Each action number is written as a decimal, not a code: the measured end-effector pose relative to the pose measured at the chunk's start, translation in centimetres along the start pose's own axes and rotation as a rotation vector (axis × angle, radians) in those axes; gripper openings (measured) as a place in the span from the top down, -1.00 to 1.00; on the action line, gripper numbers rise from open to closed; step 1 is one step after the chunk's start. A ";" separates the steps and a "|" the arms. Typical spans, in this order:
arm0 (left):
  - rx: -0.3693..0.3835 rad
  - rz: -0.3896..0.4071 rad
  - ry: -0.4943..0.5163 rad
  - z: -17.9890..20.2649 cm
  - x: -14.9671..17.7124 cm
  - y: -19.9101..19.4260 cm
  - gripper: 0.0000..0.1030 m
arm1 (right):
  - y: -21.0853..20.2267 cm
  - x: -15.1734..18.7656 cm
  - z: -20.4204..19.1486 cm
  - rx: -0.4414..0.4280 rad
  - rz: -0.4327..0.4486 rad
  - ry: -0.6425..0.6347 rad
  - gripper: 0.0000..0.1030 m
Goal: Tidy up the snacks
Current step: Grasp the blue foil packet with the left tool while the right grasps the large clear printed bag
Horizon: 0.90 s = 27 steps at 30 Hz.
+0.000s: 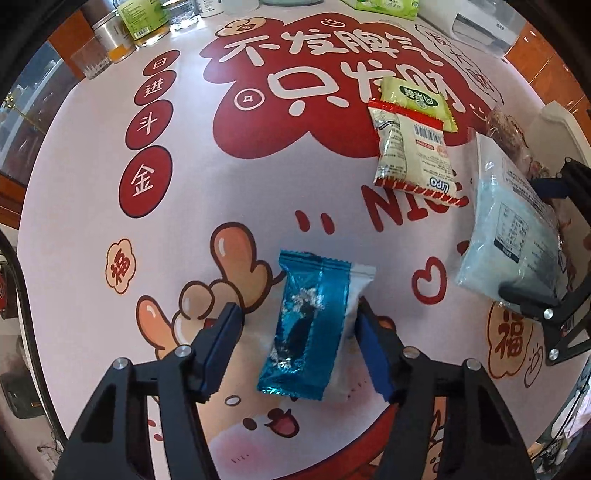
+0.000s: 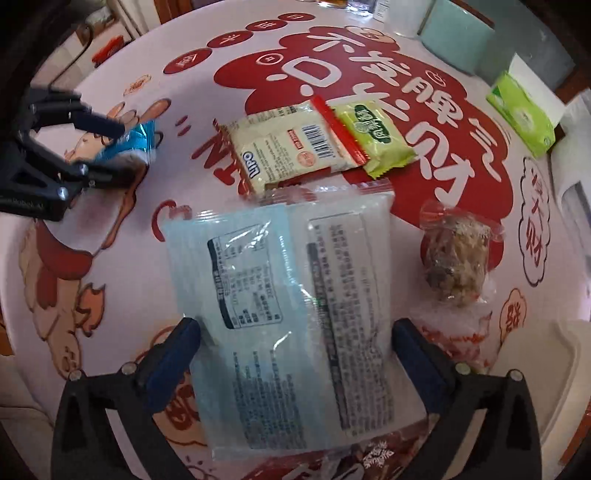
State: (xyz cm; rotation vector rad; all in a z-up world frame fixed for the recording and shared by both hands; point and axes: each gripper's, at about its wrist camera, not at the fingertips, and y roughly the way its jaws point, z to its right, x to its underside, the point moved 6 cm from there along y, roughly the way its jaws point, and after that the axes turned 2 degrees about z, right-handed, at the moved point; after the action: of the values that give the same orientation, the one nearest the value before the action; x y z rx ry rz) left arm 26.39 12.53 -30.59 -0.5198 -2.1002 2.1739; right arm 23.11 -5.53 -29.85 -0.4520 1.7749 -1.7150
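Observation:
A shiny blue snack packet [image 1: 306, 325] lies between the fingers of my left gripper [image 1: 297, 325], which is open around it; a white packet [image 1: 356, 295] lies under its right side. My right gripper [image 2: 295, 332] holds a large pale blue packet [image 2: 288, 295] between its fingers, lifted over the table. A cream and red LIPO biscuit pack [image 1: 413, 155] lies partly over a green packet [image 1: 417, 99] near the table's middle. A clear bag of brown clusters [image 2: 458, 254] lies right of the pale blue packet.
The round table has a cartoon cloth with red and white print [image 1: 147, 110]. Jars and glasses [image 1: 122, 33] stand at the far edge with a green tissue box [image 2: 524, 114]. A teal box [image 2: 458, 33] stands there too.

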 end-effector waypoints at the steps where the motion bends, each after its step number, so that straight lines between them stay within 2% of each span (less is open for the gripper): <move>1: 0.001 0.003 0.003 0.2 -0.1 -0.1 -0.14 | 0.0 0.0 0.1 -0.001 -0.007 0.005 -1.00; 4: 0.004 0.012 0.013 0.6 -0.6 -0.1 0.12 | 0.2 0.0 0.3 -0.001 -0.026 0.007 -1.00; 5: 0.006 0.014 0.021 0.9 -0.8 -0.2 0.34 | 0.3 -0.1 0.4 0.001 -0.034 0.009 -1.00; 7: 0.007 0.013 0.027 1.2 -0.9 -0.4 0.45 | 0.4 -0.1 0.5 0.009 -0.046 0.018 -1.00; 14: -0.013 0.025 -0.001 1.5 -0.5 -0.9 0.51 | -0.6 -0.9 -0.2 0.021 0.003 0.076 -0.72; 19: 0.014 0.075 -0.015 1.5 0.2 -3.8 0.53 | -2.8 -0.3 -1.0 -0.023 0.056 0.178 -0.60; 20: 0.016 0.089 -0.013 1.7 0.2 -4.6 0.53 | -3.7 -0.3 -1.3 -0.017 0.080 0.196 -0.20; 21: 0.019 0.105 -0.008 2.0 0.2 -5.4 0.53 | -4.2 -0.1 -1.6 -0.035 0.079 0.217 -0.08; 22: 0.027 0.122 -0.002 2.3 0.2 -6.4 0.53 | -4.9 0.4 -1.8 -0.056 0.090 0.258 -0.07; 25: 0.046 0.166 0.016 3.1 0.5 -8.8 0.53 | -7.1 1.2 -2.8 -0.019 0.147 0.313 -0.05; 27: 0.058 0.189 0.024 3.7 0.7 -10.2 0.53 | -8.1 2.3 -3.5 -0.031 0.165 0.362 -0.04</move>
State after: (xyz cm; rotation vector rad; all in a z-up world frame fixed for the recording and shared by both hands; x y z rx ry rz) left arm 22.79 9.82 -20.69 -0.7644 -2.0441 2.3058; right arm 17.77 -5.11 -22.44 -0.0023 2.0280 -1.7337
